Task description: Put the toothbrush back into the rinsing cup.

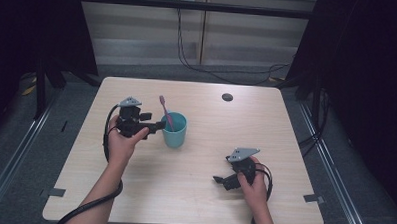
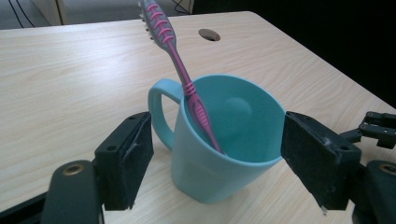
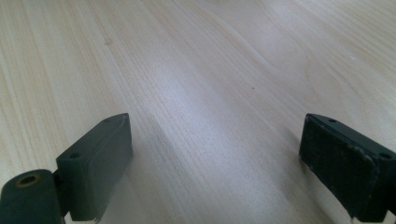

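Nearest the person, the right gripper (image 1: 223, 182) rests low on the pale wooden table (image 1: 198, 202) at its front right, jaws spread wide with only bare wood between them, as the right gripper view confirms. Farther in, at left of centre, the left gripper (image 1: 159, 125) points at the one teal mug (image 1: 174, 131). In the left gripper view its two black pads (image 2: 132, 158) stand on either side of the mug, and no pad is seen pressing the wall, so nothing is gripped. The mug stands upright near the table's middle, its single handle (image 2: 159, 109) turned away. One pink and grey toothbrush (image 2: 180, 70) leans inside it, bristle end up. Beyond, one round cable hole (image 1: 227, 97) sits near the far edge. Count: two grippers, one mug, one toothbrush. No lettering or brand is readable anywhere.
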